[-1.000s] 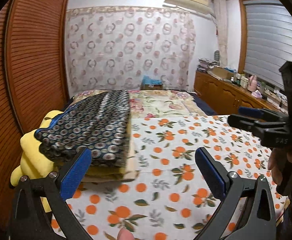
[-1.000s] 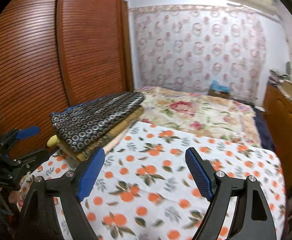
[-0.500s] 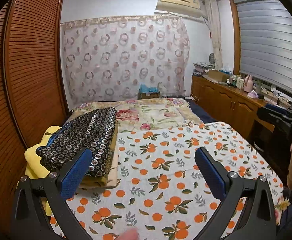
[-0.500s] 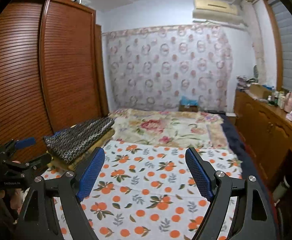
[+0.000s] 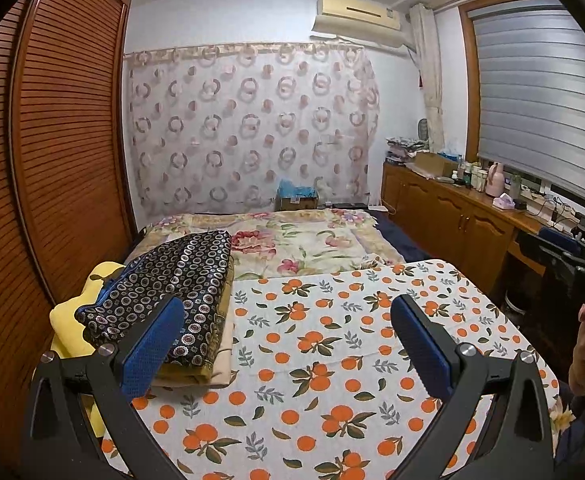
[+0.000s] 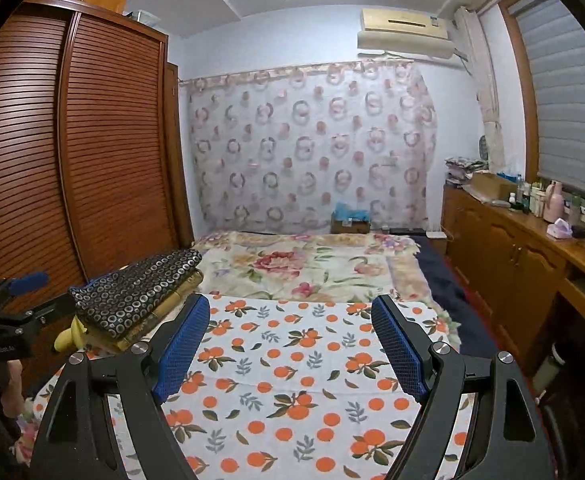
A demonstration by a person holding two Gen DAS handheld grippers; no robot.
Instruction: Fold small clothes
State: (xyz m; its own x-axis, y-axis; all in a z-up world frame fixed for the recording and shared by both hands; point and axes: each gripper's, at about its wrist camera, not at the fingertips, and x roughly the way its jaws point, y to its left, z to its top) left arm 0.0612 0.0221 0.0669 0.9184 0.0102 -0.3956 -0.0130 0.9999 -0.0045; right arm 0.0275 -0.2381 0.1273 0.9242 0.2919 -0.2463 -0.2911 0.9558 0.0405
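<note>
Both grippers, the left gripper [image 5: 288,344] and right gripper [image 6: 290,344], are held released and empty above the orange-print sheet [image 5: 332,344]. The folded dark patterned garment [image 5: 164,284] is stacked at the bed's left edge, its long axis running away, nearer the left gripper.

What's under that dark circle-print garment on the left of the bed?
The dark circle-print garment tops a folded stack: an olive-gold piece, then a beige one, with something yellow beneath. How many more layers lie inside is covered.
</note>
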